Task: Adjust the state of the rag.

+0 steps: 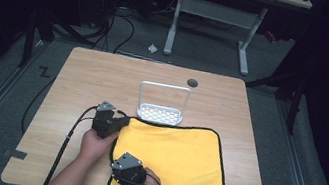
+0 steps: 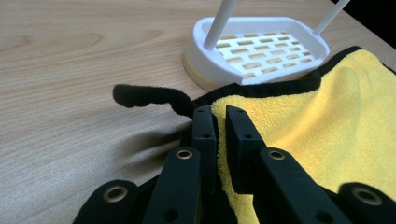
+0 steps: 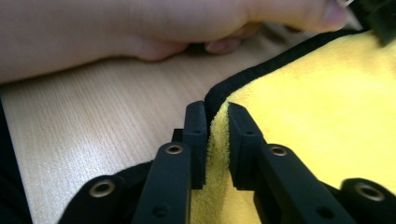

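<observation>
Evidently set up for a lift or a fold: yellow cloth (image 1: 173,162) with black piping spread flat over the near right part of the bench (image 1: 83,79), both grippers pinched onto its left edge. Left gripper (image 1: 119,121) at the far left corner, jaws narrowed on the hem, yellow pile squeezed between them in the left gripper view (image 2: 219,140), a curl of black piping (image 2: 149,95) sticking out past the tips. Right gripper (image 1: 119,173) at the near left corner, jaws likewise clamped on the cloth edge (image 3: 217,140), black trim curving away just ahead. Two corners of one side taken, probably so as to carry that side across evenly without bunching. White slotted rack (image 1: 161,106) with a hoop handle just beyond the cloth's far edge, touching or nearly so; hem possibly lapping its base, hard to tell. Jaw tips themselves hidden beneath hands and gripper bodies from above. Left hand (image 3: 140,28) blurred and cut off in the right gripper view. Purpose of the rack unclear.
</observation>
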Available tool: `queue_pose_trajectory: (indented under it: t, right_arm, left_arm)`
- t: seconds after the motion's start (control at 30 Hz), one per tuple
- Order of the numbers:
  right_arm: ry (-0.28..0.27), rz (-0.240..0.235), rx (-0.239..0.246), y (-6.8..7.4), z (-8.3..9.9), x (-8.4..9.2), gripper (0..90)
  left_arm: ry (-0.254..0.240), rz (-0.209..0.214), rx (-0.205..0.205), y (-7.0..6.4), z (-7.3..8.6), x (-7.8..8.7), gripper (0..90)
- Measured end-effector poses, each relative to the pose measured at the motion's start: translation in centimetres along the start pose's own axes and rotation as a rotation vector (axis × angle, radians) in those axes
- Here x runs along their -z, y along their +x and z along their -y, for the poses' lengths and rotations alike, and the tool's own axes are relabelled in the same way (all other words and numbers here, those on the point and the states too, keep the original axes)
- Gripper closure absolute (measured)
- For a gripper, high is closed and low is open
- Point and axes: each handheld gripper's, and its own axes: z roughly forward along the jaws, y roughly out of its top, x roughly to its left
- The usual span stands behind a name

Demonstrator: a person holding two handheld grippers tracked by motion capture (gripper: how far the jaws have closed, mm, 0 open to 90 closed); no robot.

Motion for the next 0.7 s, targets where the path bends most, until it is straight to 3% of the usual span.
queue_pose_trajectory:
  t: [0.13, 0.33, 0.4, 0.5, 0.7]
  right_arm:
    - [-0.045, 0.021, -0.004, -0.4, -0.2, 1.3, 82.3]
    - [-0.106, 0.035, -0.014, -0.5, -0.7, 2.9, 82.2]
    - [-0.12, 0.031, -0.01, -0.4, -0.9, 3.1, 82.1]
    - [-0.136, 0.024, -0.002, -0.1, -1.4, 3.3, 82.0]
    - [-0.164, 0.007, 0.003, 0.7, -2.4, 3.0, 81.9]
  left_arm:
    - [-0.013, 0.01, 0.007, 0.1, 0.0, 0.1, 82.8]
    - [-0.06, 0.031, 0.056, 0.3, 0.0, 0.7, 83.0]
    - [-0.081, 0.047, 0.095, 0.6, 0.0, 1.1, 83.0]
    - [-0.143, 0.084, 0.202, 1.1, 0.3, 1.7, 83.1]
    - [-0.164, 0.035, 0.195, 1.7, 0.4, 3.3, 83.4]
